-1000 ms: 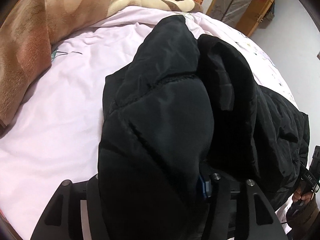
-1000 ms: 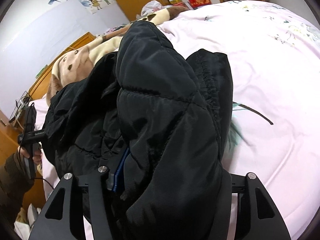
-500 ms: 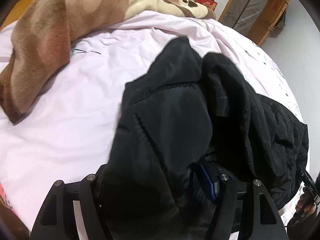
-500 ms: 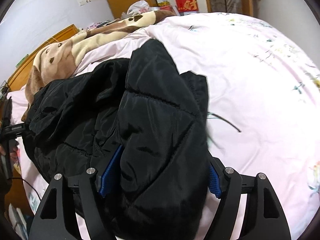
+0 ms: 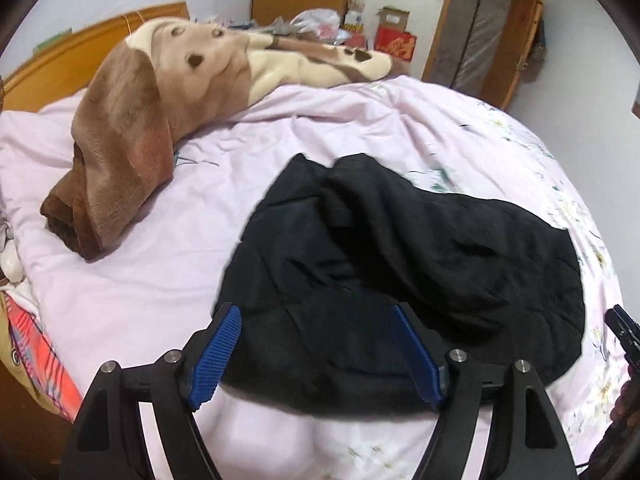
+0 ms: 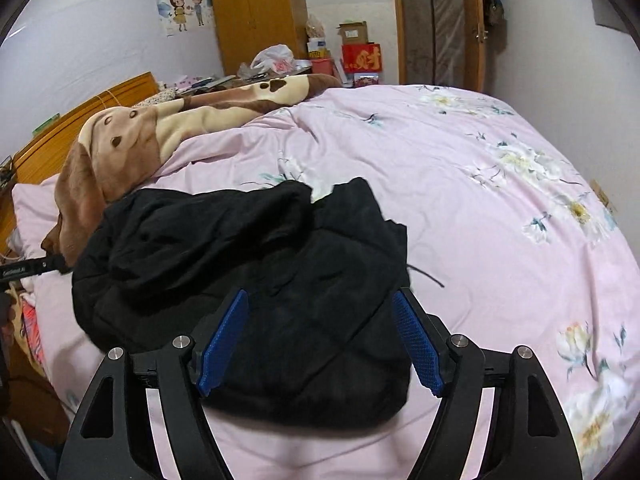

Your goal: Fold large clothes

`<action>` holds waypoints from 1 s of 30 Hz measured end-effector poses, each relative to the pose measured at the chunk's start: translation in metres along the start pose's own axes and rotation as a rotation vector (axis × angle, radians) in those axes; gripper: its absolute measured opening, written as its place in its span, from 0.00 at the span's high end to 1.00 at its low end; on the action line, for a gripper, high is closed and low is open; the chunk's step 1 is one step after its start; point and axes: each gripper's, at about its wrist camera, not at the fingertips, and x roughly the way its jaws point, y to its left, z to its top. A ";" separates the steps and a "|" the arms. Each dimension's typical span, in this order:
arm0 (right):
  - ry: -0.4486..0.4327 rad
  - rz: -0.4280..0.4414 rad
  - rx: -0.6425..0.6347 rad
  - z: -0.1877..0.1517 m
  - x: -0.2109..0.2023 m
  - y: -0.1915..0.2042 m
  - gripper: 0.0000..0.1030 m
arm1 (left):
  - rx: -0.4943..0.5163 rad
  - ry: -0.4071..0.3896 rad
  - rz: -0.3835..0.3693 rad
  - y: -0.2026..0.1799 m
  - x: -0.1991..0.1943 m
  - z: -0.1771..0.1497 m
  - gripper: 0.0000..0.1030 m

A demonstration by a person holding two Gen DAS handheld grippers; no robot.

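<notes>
Both jaws have just spread and hold nothing; the left gripper (image 5: 316, 354) and right gripper (image 6: 320, 344) hover above the folded jacket (image 5: 400, 272). Next, smooth its bulges flat on the bed (image 5: 160, 280).

Even, soft indoor light; faint shadows; strong fisheye bending with dark corners; motion blur on the jacket (image 5: 400, 264) and blanket (image 5: 160, 92) is noted.
</notes>
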 end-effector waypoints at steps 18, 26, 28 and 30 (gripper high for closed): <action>-0.017 -0.083 0.001 -0.043 -0.083 0.067 0.27 | 0.093 -0.084 0.050 -0.081 -0.084 -0.085 0.20; -0.067 -0.143 -0.026 -0.061 -0.108 0.082 0.27 | 0.058 -0.099 -0.017 -0.088 -0.100 -0.105 0.20; -0.072 -0.140 -0.024 -0.062 -0.112 0.083 0.27 | 0.052 -0.109 -0.020 -0.089 -0.103 -0.107 0.20; -0.078 -0.137 -0.019 -0.064 -0.115 0.085 0.27 | 0.044 -0.120 -0.002 -0.089 -0.106 -0.110 0.20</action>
